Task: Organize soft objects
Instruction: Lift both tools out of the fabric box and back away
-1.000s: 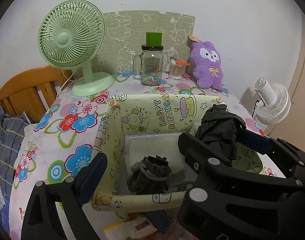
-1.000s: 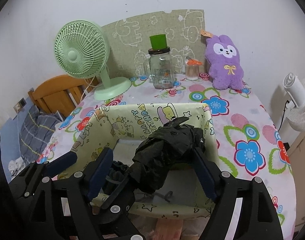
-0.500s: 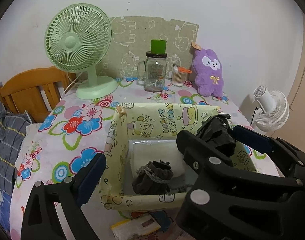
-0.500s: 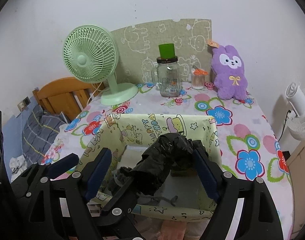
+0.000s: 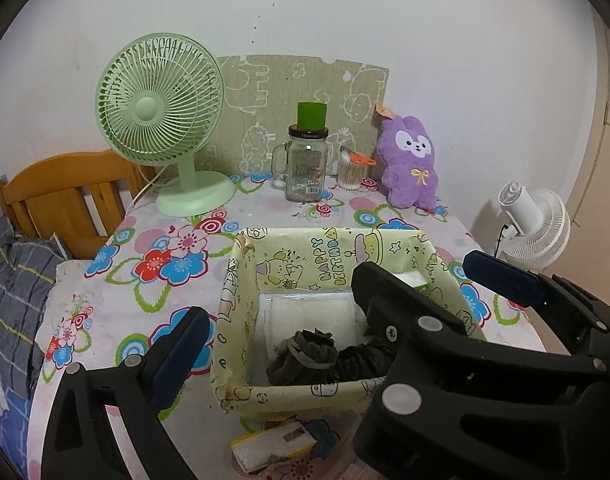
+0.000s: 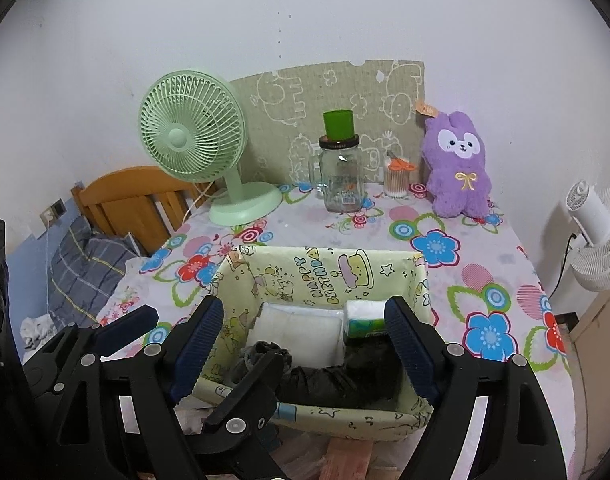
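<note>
A yellow cartoon-print fabric bin (image 5: pixel 293 256) (image 6: pixel 325 268) stands on the flowered table. Inside lie a white folded pack (image 6: pixel 297 328), a tissue pack (image 6: pixel 363 322), a dark drawstring pouch (image 5: pixel 305 354) and a black crumpled cloth (image 6: pixel 345 380) (image 5: pixel 361 360) at the front right. My right gripper (image 6: pixel 305 344) is open and empty, raised above the bin's front. My left gripper (image 5: pixel 329 312) is open and empty; its right finger is hidden behind the right gripper's body (image 5: pixel 445 360). A purple plush bunny (image 5: pixel 411 162) (image 6: pixel 459 164) sits at the table's back right.
A green desk fan (image 5: pixel 161 120), a glass jar with a green cup on it (image 5: pixel 307 160) and a cotton swab jar (image 5: pixel 351 168) stand at the back. A white fan (image 5: pixel 533 224) is off the right edge, a wooden headboard (image 5: pixel 65 196) at the left. A small packet (image 5: pixel 273 444) lies before the bin.
My right gripper opened and let the black cloth fall into the bin, where it now lies at the front right. Both grippers drew back and up from the bin.
</note>
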`<state>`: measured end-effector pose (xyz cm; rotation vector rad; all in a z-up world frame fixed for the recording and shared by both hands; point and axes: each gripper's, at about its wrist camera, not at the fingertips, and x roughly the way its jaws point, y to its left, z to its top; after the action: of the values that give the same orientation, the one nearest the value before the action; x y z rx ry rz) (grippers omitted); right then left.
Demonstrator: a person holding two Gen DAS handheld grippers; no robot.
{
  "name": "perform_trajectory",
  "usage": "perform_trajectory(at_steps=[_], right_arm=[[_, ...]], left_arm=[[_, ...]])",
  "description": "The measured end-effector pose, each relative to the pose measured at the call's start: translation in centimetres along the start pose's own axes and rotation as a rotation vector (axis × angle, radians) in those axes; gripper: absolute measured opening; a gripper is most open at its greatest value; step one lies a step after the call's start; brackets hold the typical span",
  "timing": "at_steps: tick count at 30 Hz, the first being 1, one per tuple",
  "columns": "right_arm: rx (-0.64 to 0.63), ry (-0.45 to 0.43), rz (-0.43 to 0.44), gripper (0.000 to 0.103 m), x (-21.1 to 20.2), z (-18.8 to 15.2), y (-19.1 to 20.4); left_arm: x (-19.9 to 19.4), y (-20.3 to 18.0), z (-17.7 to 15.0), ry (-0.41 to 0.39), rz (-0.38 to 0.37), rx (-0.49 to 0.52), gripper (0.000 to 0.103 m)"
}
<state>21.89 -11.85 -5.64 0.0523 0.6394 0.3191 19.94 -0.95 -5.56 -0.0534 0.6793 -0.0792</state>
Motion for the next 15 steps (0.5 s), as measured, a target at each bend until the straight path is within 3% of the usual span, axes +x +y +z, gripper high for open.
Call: perform_trajectory(at_steps=[15], right_arm=[[0.005, -0.042, -0.042, 0.087, -4.2, -0.6, 0.1]], left_arm=[[-3.5, -1.6, -0.5, -0.031, -0.006, 0.028, 0.103]])
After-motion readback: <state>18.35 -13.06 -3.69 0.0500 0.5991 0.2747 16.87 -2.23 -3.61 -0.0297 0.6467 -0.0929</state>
